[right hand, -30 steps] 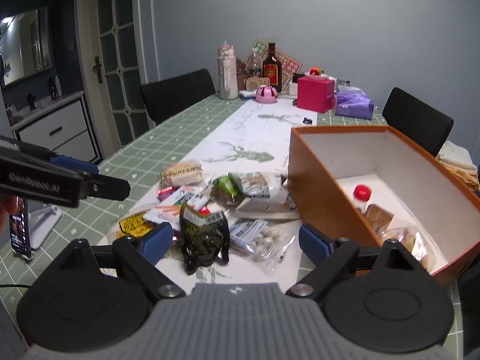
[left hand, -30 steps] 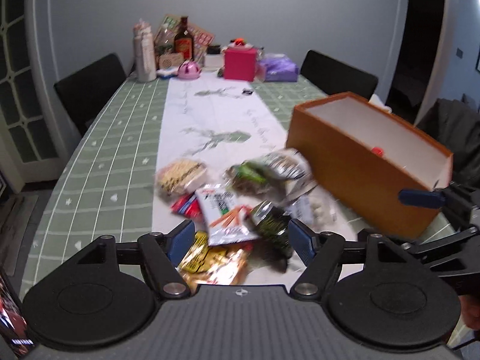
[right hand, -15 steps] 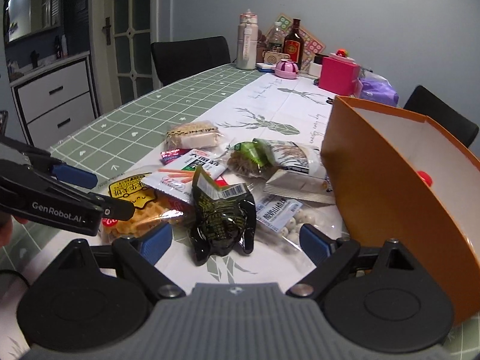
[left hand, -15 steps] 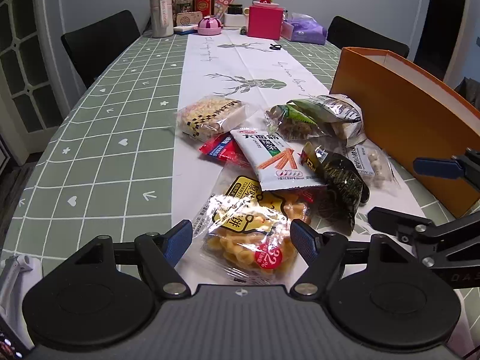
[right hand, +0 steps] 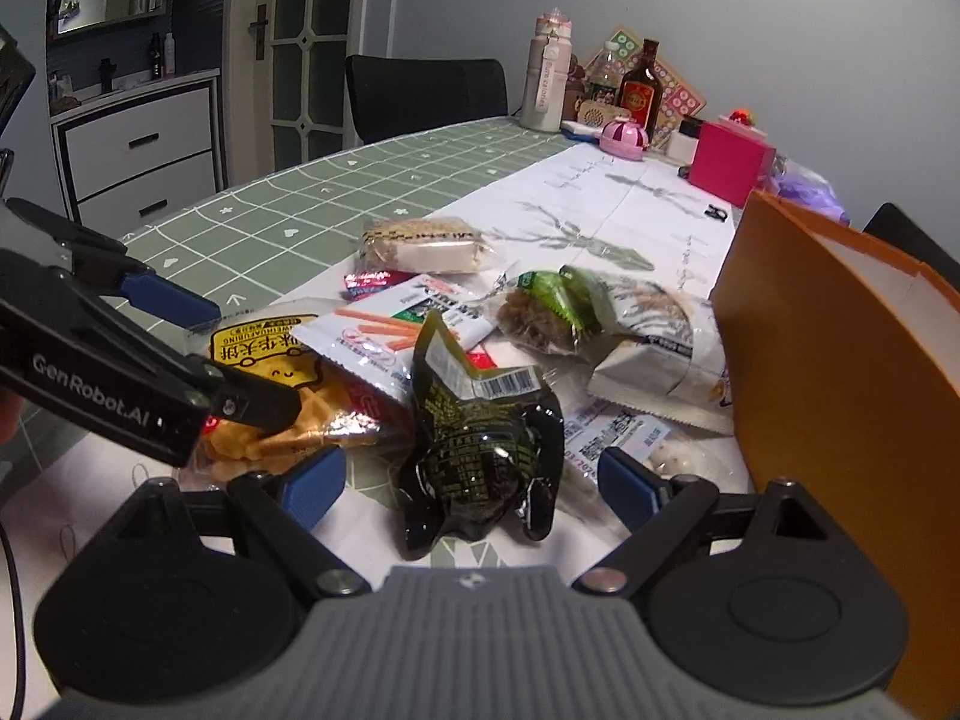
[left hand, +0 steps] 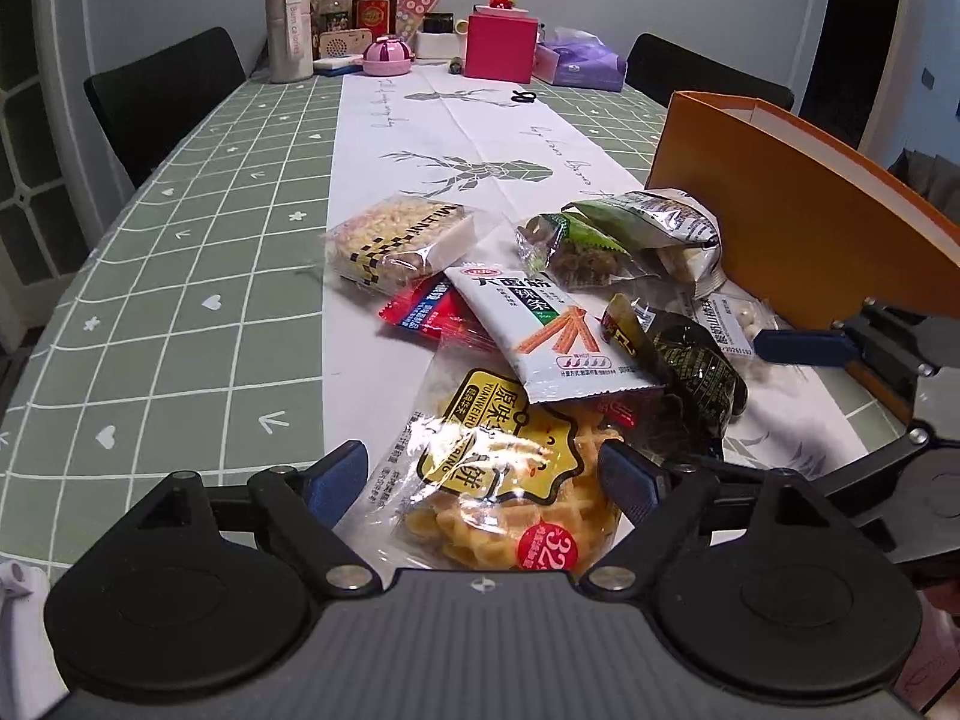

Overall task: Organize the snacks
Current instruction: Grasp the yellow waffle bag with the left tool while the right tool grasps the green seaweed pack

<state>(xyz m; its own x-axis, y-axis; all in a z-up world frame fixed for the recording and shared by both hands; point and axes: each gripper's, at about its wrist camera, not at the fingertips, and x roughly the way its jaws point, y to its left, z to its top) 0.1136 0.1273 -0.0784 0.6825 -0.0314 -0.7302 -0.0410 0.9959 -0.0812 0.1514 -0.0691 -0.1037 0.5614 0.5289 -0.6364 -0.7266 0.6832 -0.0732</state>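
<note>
Both grippers gape empty, left gripper (left hand: 483, 480) just widened astride the glossy yellow waffle pack (left hand: 504, 474), right gripper (right hand: 471, 483) astride the crinkled black pouch (right hand: 480, 450), orange box (right hand: 840, 360) wall close alongside.

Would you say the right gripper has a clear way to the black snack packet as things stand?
Probably yes: the right gripper is open, the black snack packet lies between its jaws, on top of the pile, and nothing covers it.

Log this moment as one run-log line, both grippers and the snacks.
left gripper: open, jaws just widened, astride yellow waffle pack | right gripper: open, astride black packet | orange box: right of pile
</note>
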